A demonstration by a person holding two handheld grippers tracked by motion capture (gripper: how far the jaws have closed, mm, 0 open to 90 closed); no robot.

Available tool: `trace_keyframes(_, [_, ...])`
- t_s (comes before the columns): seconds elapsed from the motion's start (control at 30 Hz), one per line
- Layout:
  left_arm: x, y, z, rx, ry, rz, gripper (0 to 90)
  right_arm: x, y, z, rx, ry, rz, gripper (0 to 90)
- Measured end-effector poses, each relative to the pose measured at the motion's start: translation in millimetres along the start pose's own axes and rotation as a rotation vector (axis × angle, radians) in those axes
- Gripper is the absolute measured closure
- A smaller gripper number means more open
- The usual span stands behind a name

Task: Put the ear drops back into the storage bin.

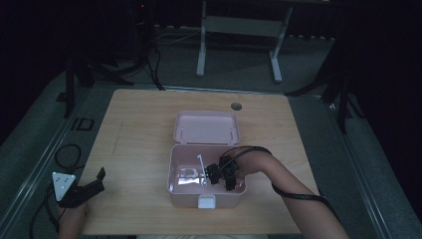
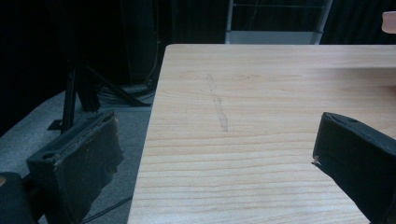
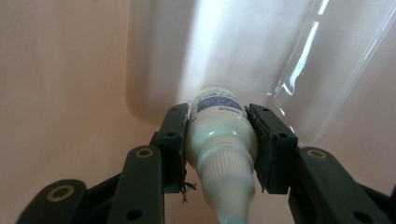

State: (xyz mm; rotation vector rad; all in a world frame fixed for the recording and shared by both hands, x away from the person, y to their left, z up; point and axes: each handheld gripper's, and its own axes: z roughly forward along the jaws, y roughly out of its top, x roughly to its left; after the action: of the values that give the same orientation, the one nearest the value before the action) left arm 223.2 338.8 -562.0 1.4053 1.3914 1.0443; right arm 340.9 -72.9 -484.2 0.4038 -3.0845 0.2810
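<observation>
A pink plastic box [image 1: 173, 172] stands open near the table's front middle, its lid [image 1: 206, 127] folded back flat. My right gripper [image 1: 220, 174] reaches down inside the box. In the right gripper view its jaws are shut on a small white dropper bottle [image 3: 221, 133] with a blue label, cap end toward the camera, over the box's pink floor [image 3: 60, 84]. A clear plastic sheet [image 3: 327, 60] lies in the box beside it. My left gripper [image 1: 94, 185] rests at the table's front left corner, open, its pads [image 2: 84, 158] wide apart with bare wood between them.
The wooden table [image 1: 134, 139] has a round cable hole [image 1: 236, 106] at the back. A faint pencil-like mark [image 2: 218, 107] runs across the wood. Past the left edge are dark floor, cables [image 1: 67, 154] and stand legs. A white desk frame [image 1: 239, 30] stands behind.
</observation>
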Motion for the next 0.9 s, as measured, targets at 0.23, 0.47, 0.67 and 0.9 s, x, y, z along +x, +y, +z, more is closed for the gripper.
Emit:
trace_keyframes(0.23, [0.1, 0.0, 0.0, -0.001, -0.001, -0.002, 1.4, -0.5, 0.4, 0.1, -0.001, 0.007, 0.015, 58.4])
trace_keyframes(0.47, [-0.1, 0.0, 0.0, 0.000, 0.001, 0.001, 1.4, -2.0, -4.1, -11.8, -0.040, 0.001, 0.042, 55.6])
trace_keyframes(0.67, [-0.1, 0.0, 0.0, 0.000, 0.001, 0.000, 1.4, -1.1, -8.3, -24.9, -0.069, -0.016, 0.052, 52.4])
trace_keyframes(0.9, [-0.1, 0.0, 0.1, 0.000, 0.001, 0.000, 1.4, 0.8, -22.7, -54.2, -0.174, -0.066, 0.093, 42.5])
